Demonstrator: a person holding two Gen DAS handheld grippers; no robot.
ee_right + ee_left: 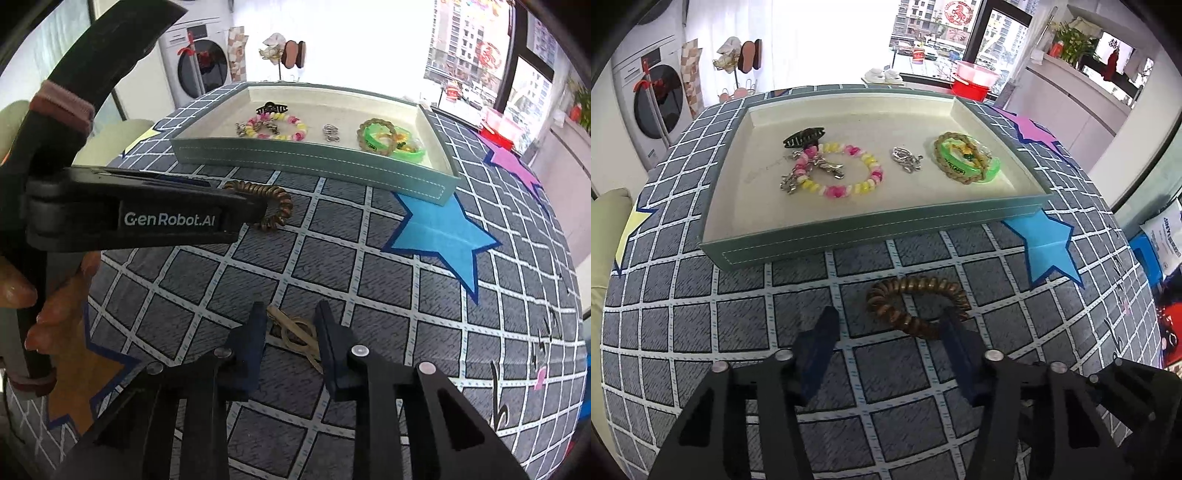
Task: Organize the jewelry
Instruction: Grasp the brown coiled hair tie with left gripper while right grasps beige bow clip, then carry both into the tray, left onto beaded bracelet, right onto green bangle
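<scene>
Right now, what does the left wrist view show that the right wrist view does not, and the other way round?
Only the left wrist view shows the left gripper from behind, its fingers on either side of the brown spiral hair tie, and the red basin.

Only the right wrist view shows the right gripper around a gold hair clip, an orange star and the person's hand.

Both show the tray with the bead bracelet, the hair tie and the blue star.

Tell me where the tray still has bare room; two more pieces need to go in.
The tray is bare along its left end, left of the beaded bracelet and dark claw clip, and along the front strip by the near wall. The middle and right are crowded: silver charms, then the green bangle.
</scene>
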